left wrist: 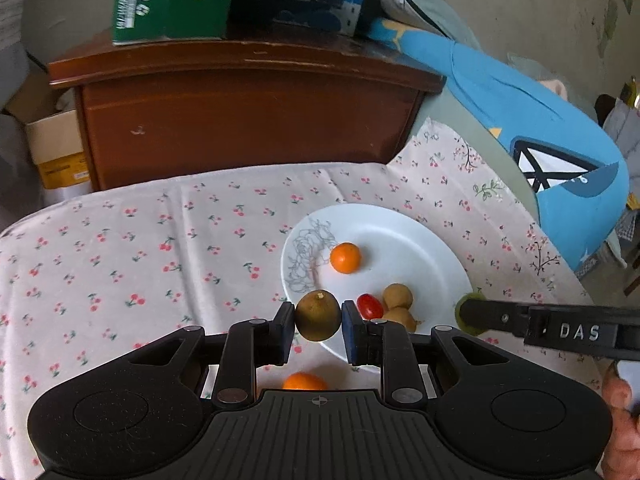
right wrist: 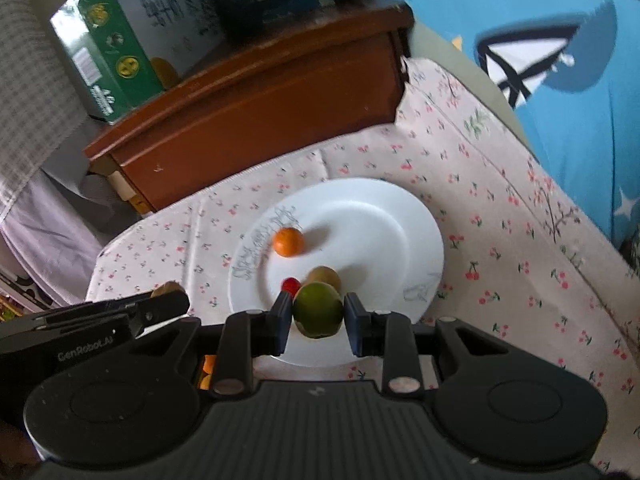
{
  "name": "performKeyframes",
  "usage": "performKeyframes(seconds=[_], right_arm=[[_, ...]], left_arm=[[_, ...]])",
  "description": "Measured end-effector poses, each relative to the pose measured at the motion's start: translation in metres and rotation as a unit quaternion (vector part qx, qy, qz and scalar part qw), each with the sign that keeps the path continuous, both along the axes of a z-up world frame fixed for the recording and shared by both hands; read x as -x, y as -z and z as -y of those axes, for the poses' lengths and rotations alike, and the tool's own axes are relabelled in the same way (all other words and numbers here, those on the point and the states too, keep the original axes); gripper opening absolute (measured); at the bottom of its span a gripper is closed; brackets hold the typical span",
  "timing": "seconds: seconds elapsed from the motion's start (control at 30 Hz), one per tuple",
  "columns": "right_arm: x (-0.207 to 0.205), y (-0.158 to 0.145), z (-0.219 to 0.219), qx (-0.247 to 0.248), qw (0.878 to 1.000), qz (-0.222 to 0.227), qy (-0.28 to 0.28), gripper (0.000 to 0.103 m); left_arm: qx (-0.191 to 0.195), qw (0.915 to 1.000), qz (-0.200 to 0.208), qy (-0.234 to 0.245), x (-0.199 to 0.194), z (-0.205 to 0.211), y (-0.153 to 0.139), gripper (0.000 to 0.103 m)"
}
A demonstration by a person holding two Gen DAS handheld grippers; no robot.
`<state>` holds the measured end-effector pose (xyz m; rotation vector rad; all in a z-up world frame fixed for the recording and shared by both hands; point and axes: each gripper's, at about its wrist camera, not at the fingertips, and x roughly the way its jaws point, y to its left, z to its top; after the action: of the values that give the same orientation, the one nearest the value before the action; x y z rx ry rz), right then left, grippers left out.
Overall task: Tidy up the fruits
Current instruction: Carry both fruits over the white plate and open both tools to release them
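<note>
Your left gripper [left wrist: 319, 316] jaws clamp a brown, fuzzy kiwi [left wrist: 318, 315]; your right gripper [right wrist: 318, 312] jaws clamp a smooth green fruit [right wrist: 318, 310] above the white plate [right wrist: 400, 224].

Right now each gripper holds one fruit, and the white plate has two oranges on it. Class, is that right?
Not quite. The left wrist view shows one orange on the white plate; the other orange lies on the tablecloth. Each gripper does hold one fruit.
</note>
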<state>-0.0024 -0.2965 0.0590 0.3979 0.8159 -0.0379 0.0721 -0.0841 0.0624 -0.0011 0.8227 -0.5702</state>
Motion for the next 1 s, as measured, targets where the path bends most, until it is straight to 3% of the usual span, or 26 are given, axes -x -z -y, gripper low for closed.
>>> performKeyframes(seconds=[0.4,0.8,0.9,0.97,1.0], right_arm=[[-0.012,0.026,0.012,-0.015,0.998,-0.040,0.040,0.028],[-0.028,0.034,0.023,-0.009,0.996,-0.033,0.078,0.031],[-0.027,0.032,0.023,-0.007,0.996,-0.025,0.084,0.031],[-0.027,0.029,0.022,-0.004,0.996,-0.019,0.082,0.031],[-0.026,0.028,0.021,-0.002,0.997,-0.016,0.082,0.031]], left_arm=[[-0.021,0.9995,-0.011,0.022,-0.026,0.027,0.023,0.022],[-0.037,0.9990,0.002,0.026,-0.035,0.042,0.030,0.025],[-0.038,0.9989,0.011,0.024,-0.034,0.042,0.027,0.037],[-0.038,0.9990,0.015,0.020,-0.033,0.042,0.024,0.054],[-0.038,0.9989,0.017,0.019,-0.032,0.042,0.023,0.057]])
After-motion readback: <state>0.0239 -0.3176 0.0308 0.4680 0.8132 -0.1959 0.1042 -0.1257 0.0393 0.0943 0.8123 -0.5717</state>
